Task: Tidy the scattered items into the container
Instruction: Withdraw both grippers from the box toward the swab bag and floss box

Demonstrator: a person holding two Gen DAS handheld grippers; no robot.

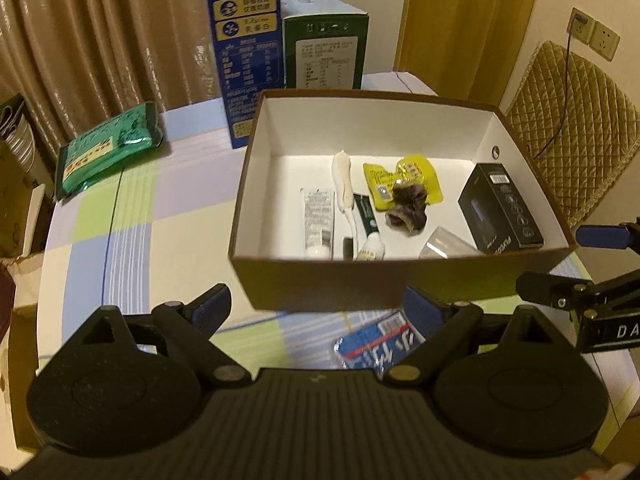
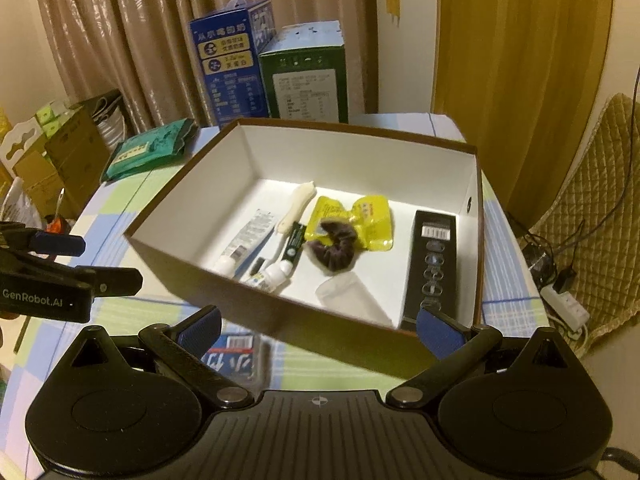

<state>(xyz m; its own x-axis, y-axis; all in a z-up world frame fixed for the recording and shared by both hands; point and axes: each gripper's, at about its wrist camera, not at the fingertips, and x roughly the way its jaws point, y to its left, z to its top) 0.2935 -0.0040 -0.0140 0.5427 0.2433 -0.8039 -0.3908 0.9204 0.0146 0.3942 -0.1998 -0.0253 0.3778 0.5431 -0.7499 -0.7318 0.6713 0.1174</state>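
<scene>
A brown box with a white inside stands on the table. In it lie a white tube, a white toothbrush, a green-capped small tube, a yellow packet, a dark scrunchie, a clear cup and a black box. A blue packet lies on the table in front of the box. My left gripper is open and empty above it. My right gripper is open and empty at the box's near wall.
A green packet lies at the table's far left. A blue carton and a green carton stand behind the box. A quilted chair is at the right. The tablecloth is checked.
</scene>
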